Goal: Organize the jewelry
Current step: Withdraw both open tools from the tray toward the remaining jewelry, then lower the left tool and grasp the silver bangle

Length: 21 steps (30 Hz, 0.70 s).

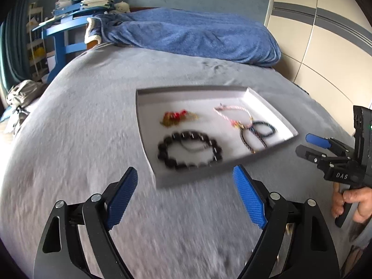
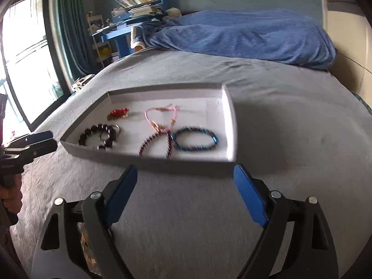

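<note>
- While lying in white tray on grey bed: black bead bracelet, pink cord bracelet, teal bracelet, red-gold charm.
- Left gripper, right gripper: jaws wide apart, holding nothing.
- Blue blanket behind.

Matt grey cloth covers the bed, soft and faintly napped. The tray looks like matt white card. Glossy dark beads catch the light. The blanket is fuzzy blue fleece. Blue ribbed pads sit on matt black plastic.
</note>
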Available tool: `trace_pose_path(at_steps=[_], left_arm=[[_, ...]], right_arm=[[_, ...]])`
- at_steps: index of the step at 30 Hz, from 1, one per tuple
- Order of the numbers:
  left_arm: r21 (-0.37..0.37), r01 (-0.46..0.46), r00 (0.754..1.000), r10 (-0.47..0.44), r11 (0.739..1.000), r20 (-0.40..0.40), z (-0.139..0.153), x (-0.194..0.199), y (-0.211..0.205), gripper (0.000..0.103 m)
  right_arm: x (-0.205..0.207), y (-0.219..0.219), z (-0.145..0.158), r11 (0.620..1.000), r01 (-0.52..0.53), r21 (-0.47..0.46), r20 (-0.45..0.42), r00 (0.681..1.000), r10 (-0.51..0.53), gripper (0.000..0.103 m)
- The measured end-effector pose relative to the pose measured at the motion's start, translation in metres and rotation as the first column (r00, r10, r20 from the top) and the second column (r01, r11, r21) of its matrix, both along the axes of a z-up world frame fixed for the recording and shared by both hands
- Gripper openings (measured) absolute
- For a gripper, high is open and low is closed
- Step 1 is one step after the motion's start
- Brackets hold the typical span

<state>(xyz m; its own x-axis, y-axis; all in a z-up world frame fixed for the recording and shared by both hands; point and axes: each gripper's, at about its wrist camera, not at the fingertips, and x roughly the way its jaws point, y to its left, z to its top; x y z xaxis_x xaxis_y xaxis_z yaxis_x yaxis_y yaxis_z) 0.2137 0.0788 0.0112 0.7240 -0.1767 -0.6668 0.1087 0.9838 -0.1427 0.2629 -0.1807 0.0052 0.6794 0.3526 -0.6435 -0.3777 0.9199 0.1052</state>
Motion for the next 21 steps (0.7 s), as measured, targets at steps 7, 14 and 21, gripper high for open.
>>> trace_pose_path(at_steps=[7,14,21], left_arm=[[0.002,0.022,0.999,-0.022,1.000,-0.033,-0.012,-0.035,-0.017,0.085],[0.030,0.062,0.997,-0.061,0.998,-0.057,-0.027,-0.072,-0.036,0.086],[0.042,0.105,0.993,-0.103,0.994,-0.057,-0.032,-0.094,-0.053,0.086]], right_arm=[[-0.038,-0.019,-0.010,0.999,0.040,0.033,-0.023,0.999,-0.040,0.092],[-0.070,-0.031,-0.022,0.993,0.105,0.057,-0.054,0.993,-0.102,0.094],[-0.092,-0.024,-0.020,0.996,0.087,0.029,-0.047,0.995,-0.086,0.097]])
